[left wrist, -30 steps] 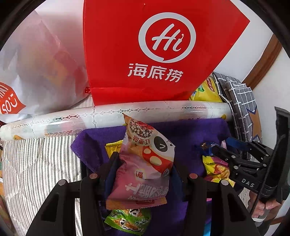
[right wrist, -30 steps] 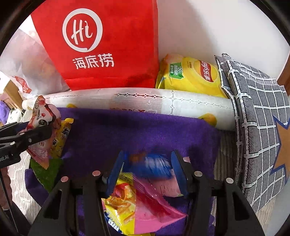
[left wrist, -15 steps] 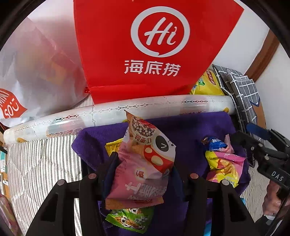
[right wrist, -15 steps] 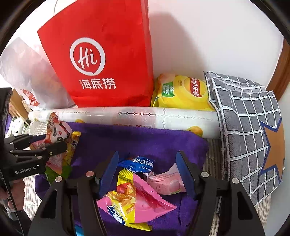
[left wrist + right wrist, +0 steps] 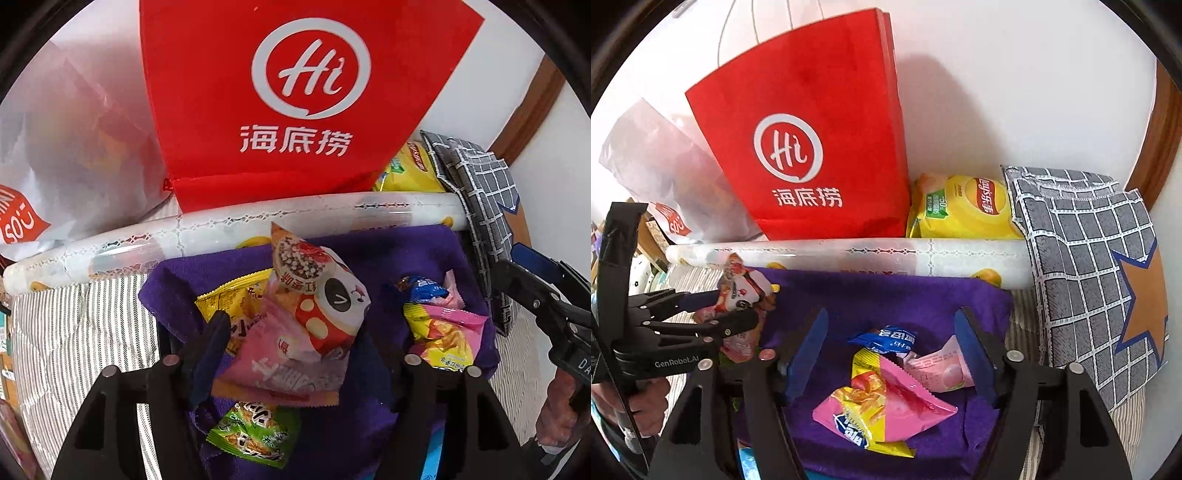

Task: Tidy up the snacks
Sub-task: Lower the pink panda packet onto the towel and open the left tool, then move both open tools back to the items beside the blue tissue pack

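Note:
A purple cloth (image 5: 388, 266) holds two heaps of snack packs. In the left wrist view a pink pack (image 5: 280, 369) and a red-and-white pack (image 5: 317, 295) lie between the fingers of my left gripper (image 5: 291, 328), above a yellow pack (image 5: 229, 306) and a green pack (image 5: 255, 432). Its jaws are opening and the pads stand off the packs. My right gripper (image 5: 890, 321) hangs above a pink-and-yellow pack (image 5: 886, 406), a blue pack (image 5: 886, 339) and a pale pink pack (image 5: 942, 369). Its jaws are opening too, with nothing gripped.
A rolled plastic sheet (image 5: 258, 225) borders the cloth's far edge. Behind it stand a red bag (image 5: 295, 110), a white plastic bag (image 5: 55, 147) and a yellow crisp bag (image 5: 960, 210). A grey checked cushion (image 5: 1089, 258) lies right, striped bedding (image 5: 74, 332) left.
The right gripper rose and its jaws spread, leaving the blue and pink packs on the cloth. The left jaws widened around their packs, showing more of the yellow pack.

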`<state>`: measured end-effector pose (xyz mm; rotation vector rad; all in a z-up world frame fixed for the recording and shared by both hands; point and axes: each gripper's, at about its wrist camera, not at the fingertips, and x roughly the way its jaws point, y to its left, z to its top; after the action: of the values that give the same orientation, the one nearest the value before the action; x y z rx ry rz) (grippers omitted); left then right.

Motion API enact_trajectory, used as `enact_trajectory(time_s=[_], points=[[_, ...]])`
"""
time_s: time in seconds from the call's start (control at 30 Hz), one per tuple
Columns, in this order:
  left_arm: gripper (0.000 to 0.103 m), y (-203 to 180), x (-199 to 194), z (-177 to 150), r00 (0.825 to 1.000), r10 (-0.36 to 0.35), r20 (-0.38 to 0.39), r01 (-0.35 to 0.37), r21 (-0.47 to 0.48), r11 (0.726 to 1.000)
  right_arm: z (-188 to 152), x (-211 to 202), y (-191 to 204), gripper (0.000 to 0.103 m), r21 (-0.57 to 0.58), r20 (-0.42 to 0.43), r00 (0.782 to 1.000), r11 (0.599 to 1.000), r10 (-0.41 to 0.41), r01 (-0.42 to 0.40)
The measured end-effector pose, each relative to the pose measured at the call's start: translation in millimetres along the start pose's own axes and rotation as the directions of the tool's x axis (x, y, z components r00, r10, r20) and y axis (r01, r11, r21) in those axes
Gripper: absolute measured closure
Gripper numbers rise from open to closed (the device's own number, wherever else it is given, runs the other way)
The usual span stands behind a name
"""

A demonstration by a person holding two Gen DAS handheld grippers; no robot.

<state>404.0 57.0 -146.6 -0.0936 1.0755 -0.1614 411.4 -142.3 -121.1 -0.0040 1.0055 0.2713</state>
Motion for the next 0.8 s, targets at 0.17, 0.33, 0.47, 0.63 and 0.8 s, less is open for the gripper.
enact_trajectory(time_s=[0.17,0.33,0.47,0.63,0.8], points=[[0.03,-4.7,-9.9,-0.2,1.0,-0.018,0.016,0.018,0.006,1.0,-8.3,-7.3,4.5,0.021,-0.011,-0.005,0.999,0.999,-0.035,0.035],[0.03,-9.9,-23.6,-1.4,0.998,-0.038,0.041,0.038,0.006,0.999,-20.7,-18.8,3.5,0.02,0.017,-0.017,0.998,0.998,-0.065,0.065],[0.03,-16.6,-39.6,-4.4,0.996,-0.047,0.078,0.045,0.023,0.999,-32.0,-34.9,3.9,0.018,0.029,-0.001,0.993,0.992,-0.12,0.12],[0.03,-26.9,-62.0,-8.6,0.989,-0.056,0.138,0.049,0.049,0.998,-53.2,-61.0,6.5,0.017,0.041,0.009,0.982,0.981,-0.188,0.188],[0.03,-36.8,-85.8,-18.8,0.982,-0.087,0.169,0.082,0.033,0.996,-77.4,-92.4,4.0,0.017,0.1,0.05,0.984,0.982,-0.168,0.163]])
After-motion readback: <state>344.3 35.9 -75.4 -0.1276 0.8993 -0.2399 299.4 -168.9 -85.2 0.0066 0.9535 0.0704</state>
